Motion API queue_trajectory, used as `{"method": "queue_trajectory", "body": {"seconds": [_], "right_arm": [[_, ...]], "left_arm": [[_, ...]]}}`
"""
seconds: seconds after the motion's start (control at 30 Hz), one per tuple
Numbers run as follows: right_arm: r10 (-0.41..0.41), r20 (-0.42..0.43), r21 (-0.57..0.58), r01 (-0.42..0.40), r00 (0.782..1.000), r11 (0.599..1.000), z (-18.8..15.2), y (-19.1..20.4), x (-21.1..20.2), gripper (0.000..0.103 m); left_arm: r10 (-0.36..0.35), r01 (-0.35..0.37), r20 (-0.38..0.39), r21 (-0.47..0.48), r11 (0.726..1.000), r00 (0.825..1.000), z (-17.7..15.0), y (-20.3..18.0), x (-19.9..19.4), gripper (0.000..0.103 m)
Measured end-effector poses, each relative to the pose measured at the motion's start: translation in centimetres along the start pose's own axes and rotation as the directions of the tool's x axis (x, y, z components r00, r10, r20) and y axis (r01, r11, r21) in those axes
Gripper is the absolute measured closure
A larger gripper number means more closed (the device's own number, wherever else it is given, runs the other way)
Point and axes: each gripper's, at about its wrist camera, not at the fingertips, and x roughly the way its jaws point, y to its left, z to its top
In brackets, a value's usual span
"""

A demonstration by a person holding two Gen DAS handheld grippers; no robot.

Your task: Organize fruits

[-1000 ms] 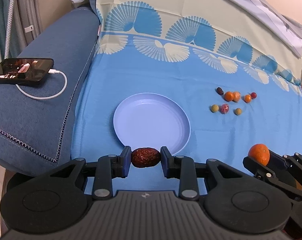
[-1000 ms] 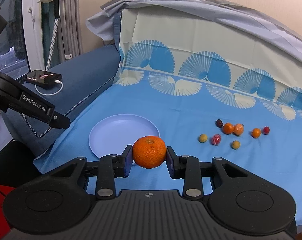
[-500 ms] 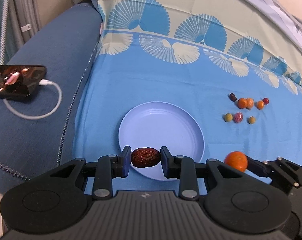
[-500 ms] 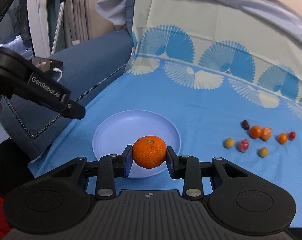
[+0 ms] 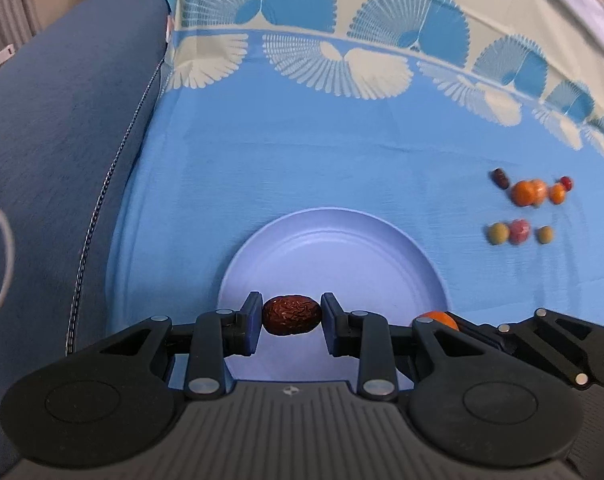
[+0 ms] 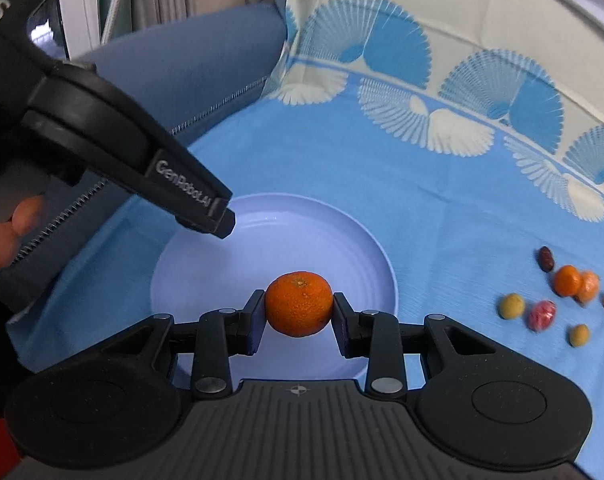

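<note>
From the left wrist view, the left gripper (image 5: 291,320) had its pads pressed on both ends of a wrinkled dark red date (image 5: 291,315), jaws drawn in close around it. It hung over the near edge of the pale blue plate (image 5: 334,248), which held nothing yet. Beside it, low over the plate's near right rim, the right gripper (image 5: 442,320) showed with a bit of orange fruit at its tip. Well to the right of the plate, 8 or so small fruits (image 5: 526,208) lay loose on the blue cloth (image 5: 302,160).

From the right wrist view, the right gripper (image 6: 298,312) was clamped on a mandarin (image 6: 299,304), held over the plate's (image 6: 222,264) near half. The left gripper's finger (image 6: 206,208) reached in over the plate's far left rim.

I judged the step to be carrying 2 fruits to the plate. Next, each would need lowering near the plate's floor and a gentle release, kept apart, since the mandarin looked likely to roll.
</note>
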Motion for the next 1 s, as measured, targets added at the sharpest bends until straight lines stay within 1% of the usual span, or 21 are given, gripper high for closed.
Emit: {"method": "queue_trajectory", "body": {"seconds": [0.07,0.13,0.17,0.2,0.23,0.27,0.3,0.33,0.4,0.47,0.53,0.57,0.63,0.7,0.77,0.83,0.87,0.97,1.0], "right_arm": [[-0.007,-0.015,-0.006,0.007,1.000,1.000,0.3,0.0,1.2,0.067],[-0.011,-0.018,-0.007,0.010,1.000,1.000,0.6,0.0,2.0,0.066],[-0.011,-0.026,-0.005,0.011,1.000,1.000,0.8,-0.1,2.3,0.065],[-0.010,-0.032,0.002,0.010,0.999,1.000,1.0,-0.3,2.5,0.063],[-0.013,-0.030,0.011,0.013,0.999,1.000,1.2,-0.4,2.5,0.048],[-0.018,-0.018,0.018,0.018,1.000,1.000,1.3,-0.6,2.1,0.027],[-0.024,-0.007,0.023,0.024,1.000,0.999,1.4,-0.7,1.7,0.018],[-0.028,0.001,0.026,0.028,1.000,0.999,1.4,-0.8,1.1,0.008],[-0.018,0.011,0.040,0.018,1.000,0.999,1.3,-1.0,-0.3,0.005],[-0.006,0.010,0.061,0.005,1.000,0.998,0.8,-0.8,-2.1,0.001],[-0.006,0.010,0.077,0.006,1.000,0.997,0.1,-0.5,-3.9,0.001],[-0.022,0.014,0.077,0.021,1.000,0.997,-0.3,-0.2,-4.8,0.001],[-0.081,0.032,0.060,0.079,0.996,0.995,-1.4,0.9,-6.9,0.001],[-0.127,0.085,0.028,0.125,0.988,0.992,-2.6,2.1,-9.0,0.001],[-0.130,0.157,-0.032,0.136,0.979,0.990,-3.6,3.2,-11.0,0.001],[-0.121,0.229,-0.086,0.144,0.966,0.986,-4.1,4.1,-12.8,0.001],[-0.128,0.262,-0.090,0.156,0.957,0.984,-4.1,4.3,-13.6,0.001],[-0.161,0.330,-0.055,0.189,0.930,0.980,-4.3,4.3,-15.7,0.001],[-0.166,0.343,-0.047,0.193,0.925,0.980,-4.4,4.1,-16.2,0.001]], "left_arm": [[0.011,-0.011,-0.001,0.018,1.000,1.000,0.3,0.1,1.1,0.068],[-0.001,0.000,0.013,0.047,0.999,1.000,0.7,0.1,1.8,0.067],[-0.009,0.008,0.021,0.063,0.998,1.000,0.9,0.0,2.0,0.048],[-0.010,0.009,0.023,0.073,0.997,1.000,1.1,0.0,2.1,0.032],[-0.002,0.000,0.034,0.067,0.998,0.999,1.2,0.1,2.0,0.006],[0.005,-0.008,0.064,0.051,0.999,0.998,1.2,0.2,1.5,0.001],[0.003,-0.007,0.096,0.038,0.999,0.995,1.2,0.4,0.9,0.000],[-0.005,0.001,0.102,0.039,0.999,0.995,1.2,0.5,0.5,0.000],[-0.011,0.008,0.090,0.033,0.999,0.996,1.0,0.7,-0.4,0.000],[-0.003,0.003,0.080,0.003,1.000,0.997,0.4,1.1,-1.4,0.000],[-0.008,0.009,0.061,-0.024,1.000,0.998,-0.7,1.5,-2.8,0.000],[-0.008,0.010,0.056,-0.040,0.999,0.998,-1.5,1.7,-3.8,0.000],[0.002,0.001,0.053,-0.060,0.998,0.999,-2.8,1.8,-5.4,0.000],[0.009,-0.006,0.044,-0.084,0.996,0.999,-4.4,1.7,-7.2,0.000],[-0.001,0.004,0.038,-0.101,0.995,0.999,-5.6,1.6,-8.7,0.000],[-0.005,0.009,0.040,-0.103,0.995,0.999,-6.5,1.3,-9.9,0.000],[0.001,0.004,0.049,-0.106,0.994,0.999,-6.9,1.1,-10.5,0.000],[0.011,-0.002,0.086,-0.104,0.995,0.996,-7.7,0.6,-12.5,0.000],[0.012,-0.002,0.100,-0.104,0.995,0.995,-7.8,0.4,-13.1,0.000]]}}
